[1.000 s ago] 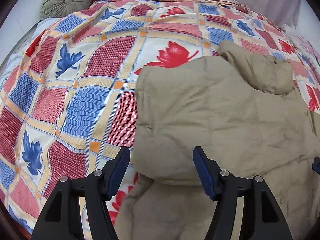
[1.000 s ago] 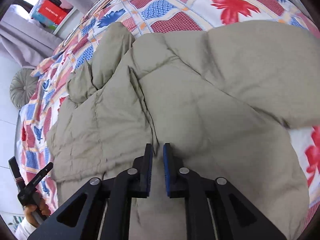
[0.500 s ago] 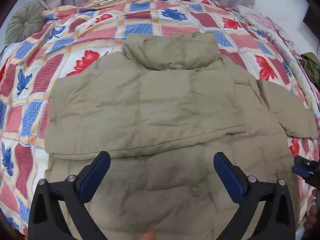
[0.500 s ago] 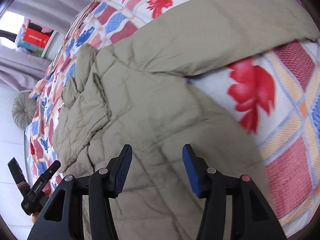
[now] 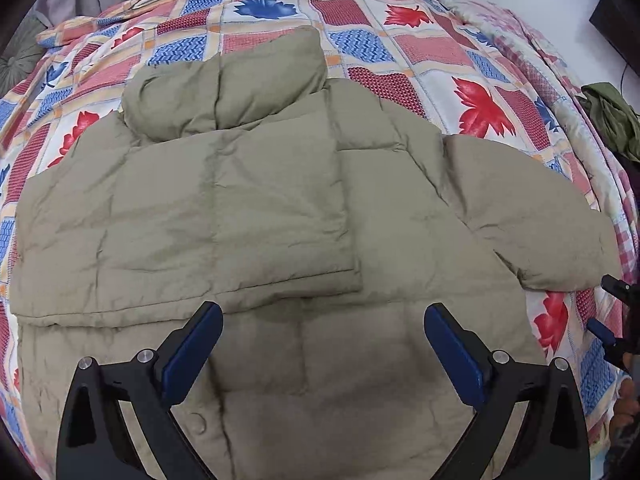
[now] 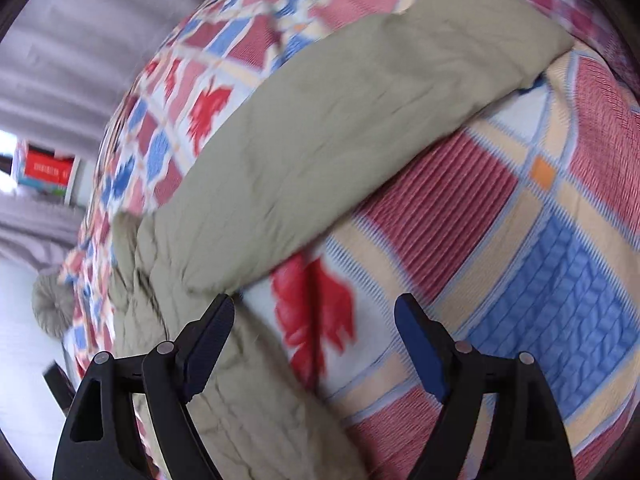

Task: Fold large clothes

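The khaki puffer jacket (image 5: 280, 208) lies spread flat on the bed, collar (image 5: 224, 88) toward the far end. One sleeve is folded across the body, its cuff edge lying just ahead of the left gripper (image 5: 322, 354); the other sleeve (image 5: 532, 220) stretches out to the side over the patchwork bedspread (image 5: 420, 60) with its red and blue leaves. The left gripper hangs over the jacket's lower half, jaws wide apart, nothing between them. The right gripper (image 6: 314, 344) has just been opening; its jaws stand apart and empty above the bedspread, with the outstretched sleeve in front of it. That view is blurred. A round grey-green cushion (image 6: 52, 308) sits at the bed's far corner, and a dark green cloth (image 5: 612, 116) lies at the bed's edge.
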### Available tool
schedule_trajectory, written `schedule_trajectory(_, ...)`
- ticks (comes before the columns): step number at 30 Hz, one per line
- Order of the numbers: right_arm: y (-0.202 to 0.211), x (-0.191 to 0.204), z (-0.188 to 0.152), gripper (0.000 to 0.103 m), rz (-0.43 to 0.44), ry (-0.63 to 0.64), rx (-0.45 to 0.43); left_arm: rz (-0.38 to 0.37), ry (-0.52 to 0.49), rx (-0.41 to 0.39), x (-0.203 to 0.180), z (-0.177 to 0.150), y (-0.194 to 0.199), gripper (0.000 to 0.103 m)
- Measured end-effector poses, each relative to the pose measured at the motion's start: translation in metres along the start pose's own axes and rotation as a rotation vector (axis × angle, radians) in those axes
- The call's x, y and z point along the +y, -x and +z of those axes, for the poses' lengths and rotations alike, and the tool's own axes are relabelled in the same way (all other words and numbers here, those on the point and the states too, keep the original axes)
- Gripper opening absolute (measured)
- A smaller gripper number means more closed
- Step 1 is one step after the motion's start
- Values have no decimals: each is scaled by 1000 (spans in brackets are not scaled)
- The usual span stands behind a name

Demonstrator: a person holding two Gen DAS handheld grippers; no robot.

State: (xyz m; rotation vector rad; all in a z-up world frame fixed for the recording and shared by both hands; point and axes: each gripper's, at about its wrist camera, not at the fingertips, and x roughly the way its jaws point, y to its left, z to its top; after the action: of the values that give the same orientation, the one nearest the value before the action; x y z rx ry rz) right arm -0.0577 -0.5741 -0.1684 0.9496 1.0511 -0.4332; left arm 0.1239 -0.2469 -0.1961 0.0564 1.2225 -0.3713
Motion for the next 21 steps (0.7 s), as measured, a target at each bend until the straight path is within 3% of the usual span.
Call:
schedule_trajectory(8, -4, -70, 70, 85, 113, -281, -97, 23, -53, 2, -35, 8, -9, 102)
schedule_trajectory(15, -13, -89, 109, 84, 227, -414, -156, 14, -29, -2, -47, 22, -13, 102)
schedule_trajectory(16, -16, -91, 112, 76, 248, -445, -151, 10, -30, -6, -49, 24, -12, 102)
schedule_trajectory(17, -18, -92, 113, 52, 270, -470, -142, 7, -33, -10, -51, 26, -12, 102)
schedule_trajectory(19, -25, -93, 119, 14, 306, -511, -96, 3, -35, -21, -51, 30, -9, 102)
schedule_trajectory(20, -26, -92, 120, 7, 323, -519, -91, 0, -35, -25, -50, 32, -7, 102)
schedule_trajectory(21, -24, -89, 122, 7, 326, -514, -95, -1, -36, -30, -49, 33, -5, 102)
